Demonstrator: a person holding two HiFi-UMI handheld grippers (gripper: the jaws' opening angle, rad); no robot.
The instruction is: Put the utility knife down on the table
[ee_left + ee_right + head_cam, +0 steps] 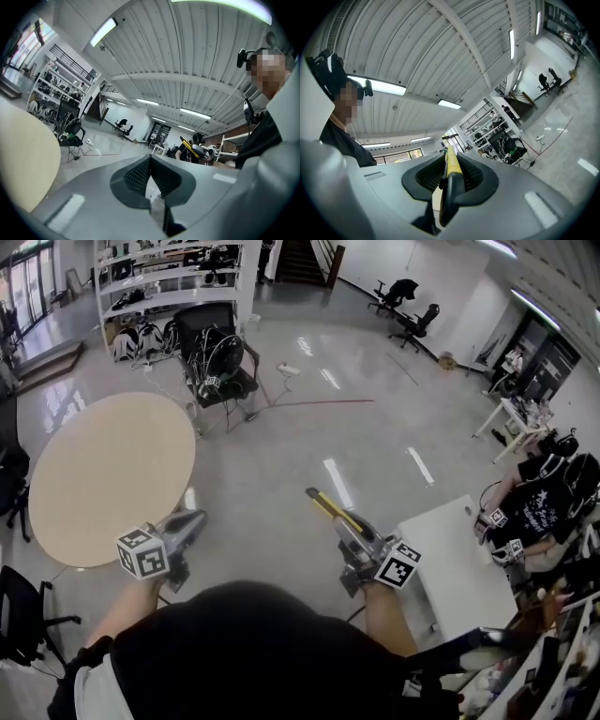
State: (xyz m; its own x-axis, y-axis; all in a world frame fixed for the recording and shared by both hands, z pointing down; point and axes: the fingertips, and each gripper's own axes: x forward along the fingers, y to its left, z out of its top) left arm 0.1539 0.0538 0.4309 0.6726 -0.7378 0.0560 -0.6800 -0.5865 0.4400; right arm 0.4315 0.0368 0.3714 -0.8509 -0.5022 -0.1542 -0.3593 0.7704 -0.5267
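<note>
The utility knife, yellow and black, sticks forward and up from my right gripper, which is shut on its handle. In the right gripper view the knife runs straight out between the dark pads. My left gripper is held out level, beside the near edge of the round beige table. Its jaws are shut with nothing between them. From the left gripper view the knife shows small at the right. Both grippers hang in the air over the grey floor.
A white rectangular table stands to the right of the right gripper. A person sits beyond it. A black chair with cables and white shelves are farther ahead. Another black chair is at the lower left.
</note>
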